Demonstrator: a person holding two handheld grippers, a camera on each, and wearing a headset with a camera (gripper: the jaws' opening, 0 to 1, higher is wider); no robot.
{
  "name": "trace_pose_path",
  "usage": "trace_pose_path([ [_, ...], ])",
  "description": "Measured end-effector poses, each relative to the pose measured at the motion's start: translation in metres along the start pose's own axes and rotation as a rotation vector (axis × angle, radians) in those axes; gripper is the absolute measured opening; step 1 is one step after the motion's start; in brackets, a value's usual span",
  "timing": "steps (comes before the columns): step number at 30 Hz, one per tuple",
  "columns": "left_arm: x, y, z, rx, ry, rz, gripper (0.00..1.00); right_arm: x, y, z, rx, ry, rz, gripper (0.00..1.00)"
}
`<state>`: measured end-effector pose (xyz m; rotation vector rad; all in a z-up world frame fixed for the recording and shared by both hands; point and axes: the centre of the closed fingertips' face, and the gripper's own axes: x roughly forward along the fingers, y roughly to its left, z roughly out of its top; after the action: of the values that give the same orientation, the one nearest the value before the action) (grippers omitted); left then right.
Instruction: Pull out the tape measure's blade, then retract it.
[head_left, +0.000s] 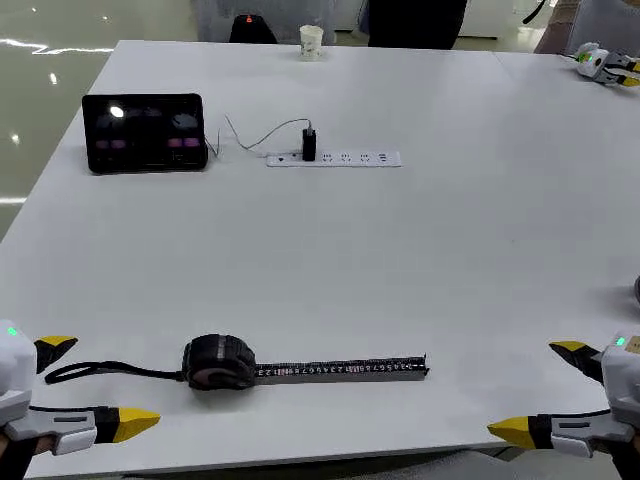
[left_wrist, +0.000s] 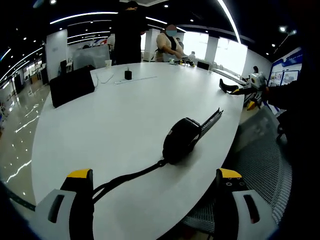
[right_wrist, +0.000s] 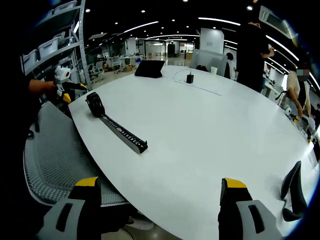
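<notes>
The tape measure (head_left: 218, 362) lies at the near edge of the worktop (head_left: 420, 250), its blade (head_left: 340, 369) already out to the right. The left gripper (head_left: 112, 380) and right gripper (head_left: 523, 388) have their fingers apart, empty. I would steady the tape measure first, then let the blade return slowly.

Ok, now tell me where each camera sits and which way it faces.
Head view: on the person's head, looking down over the table at the tape measure; left gripper and right gripper in the bottom corners.
Left gripper view: on the left gripper, facing the strap end; open jaws below.
Right gripper view: on the right gripper, facing the tip of the blade; open jaws below.
Shared: both gripper views show the opposite gripper.
</notes>
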<state>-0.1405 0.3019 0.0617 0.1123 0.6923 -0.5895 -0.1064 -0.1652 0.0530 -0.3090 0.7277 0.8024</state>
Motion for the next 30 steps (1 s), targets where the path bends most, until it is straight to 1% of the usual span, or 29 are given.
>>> trace_pose_path([
  [2, 0.0, -0.003, -0.002, 0.003, 0.006, -0.001, 0.99, -0.002, -0.001, 0.001, -0.002, -0.003, 0.003, 0.99],
  [4, 0.001, -0.005, -0.003, 0.006, 0.003, -0.004, 0.99, -0.002, -0.001, 0.0, -0.014, -0.002, 0.003, 0.99],
  [6, 0.002, -0.009, -0.003, 0.002, -0.002, -0.018, 0.99, -0.003, 0.001, -0.001, -0.04, 0.004, 0.0, 0.99],
  [10, 0.004, -0.012, 0.001, 0.012, -0.009, -0.022, 0.99, -0.002, 0.004, -0.005, -0.041, 0.013, 0.013, 0.99],
  [11, 0.004, -0.011, 0.002, 0.034, -0.005, -0.016, 0.99, -0.003, 0.009, -0.005, -0.043, 0.018, 0.021, 0.99],
  [12, 0.004, -0.011, 0.002, 0.038, -0.005, -0.016, 0.99, -0.003, 0.01, -0.006, -0.044, 0.019, 0.023, 0.99],
  [15, 0.005, -0.012, 0.008, 0.022, -0.02, -0.021, 0.99, -0.004, 0.013, -0.005, -0.045, 0.024, 0.033, 0.99],
  [19, 0.011, -0.015, 0.013, 0.0, -0.022, -0.023, 0.99, -0.002, 0.019, -0.001, -0.06, 0.033, 0.051, 0.99],
  [20, 0.012, -0.017, 0.013, -0.001, -0.018, -0.026, 0.99, -0.002, 0.02, 0.0, -0.067, 0.034, 0.055, 0.99],
  [21, 0.014, -0.022, 0.012, -0.002, -0.004, -0.042, 0.99, -0.001, 0.021, 0.0, -0.08, 0.043, 0.07, 0.99],
  [24, 0.02, -0.028, 0.015, -0.016, 0.003, -0.044, 0.99, 0.002, 0.023, 0.0, -0.102, 0.061, 0.082, 0.99],
  [26, 0.025, -0.037, 0.019, -0.021, -0.008, -0.056, 0.99, 0.005, 0.02, 0.003, -0.125, 0.069, 0.091, 0.99],
  [30, 0.033, -0.047, 0.027, -0.016, -0.015, -0.054, 0.99, 0.01, 0.018, 0.008, -0.147, 0.081, 0.102, 0.99],
])
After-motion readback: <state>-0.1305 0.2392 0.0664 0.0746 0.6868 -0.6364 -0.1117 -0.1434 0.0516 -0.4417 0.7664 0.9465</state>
